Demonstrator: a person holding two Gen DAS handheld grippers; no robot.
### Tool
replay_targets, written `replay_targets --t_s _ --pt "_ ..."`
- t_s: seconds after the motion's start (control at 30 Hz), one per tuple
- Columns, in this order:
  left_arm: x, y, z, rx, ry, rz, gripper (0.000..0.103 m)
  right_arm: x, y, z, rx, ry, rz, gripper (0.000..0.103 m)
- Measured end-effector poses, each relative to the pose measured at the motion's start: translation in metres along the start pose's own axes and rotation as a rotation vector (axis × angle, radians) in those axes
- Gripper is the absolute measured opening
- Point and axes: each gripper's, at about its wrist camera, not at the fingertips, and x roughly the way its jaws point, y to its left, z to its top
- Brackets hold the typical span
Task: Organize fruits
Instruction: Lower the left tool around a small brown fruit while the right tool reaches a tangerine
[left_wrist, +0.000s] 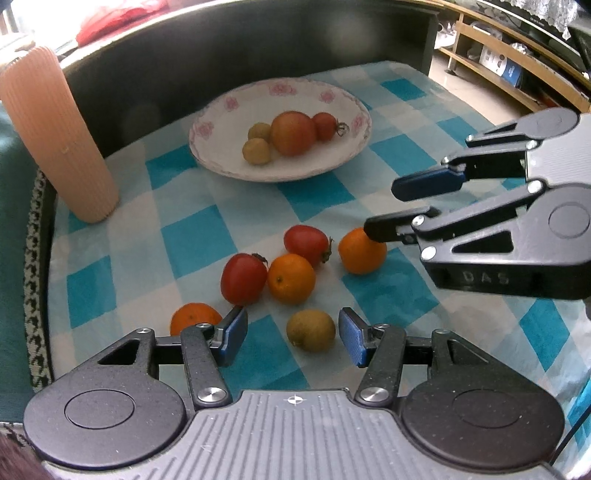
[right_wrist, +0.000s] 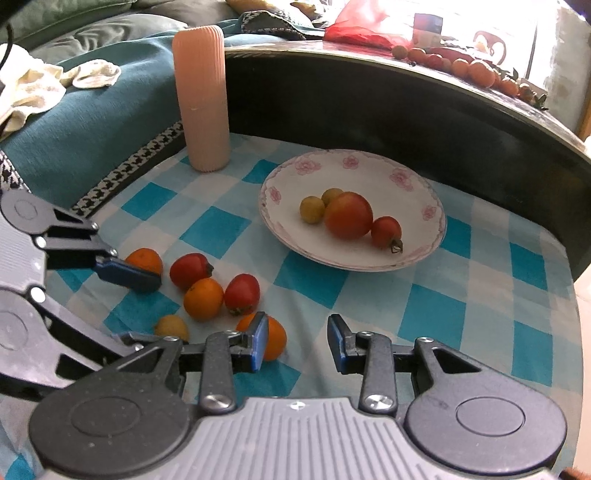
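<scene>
1. Left wrist view: loose fruit lies on the checked cloth (left_wrist: 192, 236) of the bench, all on the near side of the white flowered plate (left_wrist: 218, 122): two red tomatoes (left_wrist: 243, 278) (left_wrist: 306, 242), three oranges (left_wrist: 291, 278) (left_wrist: 360, 251) (left_wrist: 192, 317) and a small yellow-green fruit (left_wrist: 311, 329).
2. The left gripper (left_wrist: 293, 334) hangs wide open and empty, with the yellow-green fruit between its fingers (left_wrist: 234, 334), touching neither.
3. The right gripper (left_wrist: 388, 208) is on the right of the cluster, open and empty, its lower finger passing over the rightmost orange; contact cannot be told.
4. On the plate lie a large red-orange tomato (left_wrist: 292, 133), a small red tomato (left_wrist: 325, 126) and two small yellow fruits (left_wrist: 255, 150) (left_wrist: 259, 131), bunched together.
5. Right wrist view: that gripper (right_wrist: 298, 341) is parted with bare cloth between its fingers, an orange (right_wrist: 275, 338) just behind its left one.
6. A ribbed peach cylinder (right_wrist: 202, 99) stands upright to the left of the plate, against the dark raised rim (right_wrist: 406, 110).
</scene>
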Motion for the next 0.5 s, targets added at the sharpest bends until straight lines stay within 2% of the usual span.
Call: replay_targets --t_s 0.13,0.3,0.43,0.5 --pt "0.003 -0.003 -0.002 0.007 0.011 -0.012 0.061 -0.001 -0.005 0.000 0.017 0.011 0.026 0.050" --pt "0.007 -0.007 -0.005 0.015 0.026 -0.034 0.048 -0.007 -0.013 0.001 0.048 0.001 0.056 0.050" --pt "0.008 -0.006 -0.005 0.010 0.024 -0.041 0.046 -0.007 -0.011 0.001 0.046 0.006 0.103 0.050" --pt "0.008 -0.006 -0.005 0.004 0.018 -0.035 0.041 -0.003 -0.007 0.001 0.029 0.021 0.119 0.050"
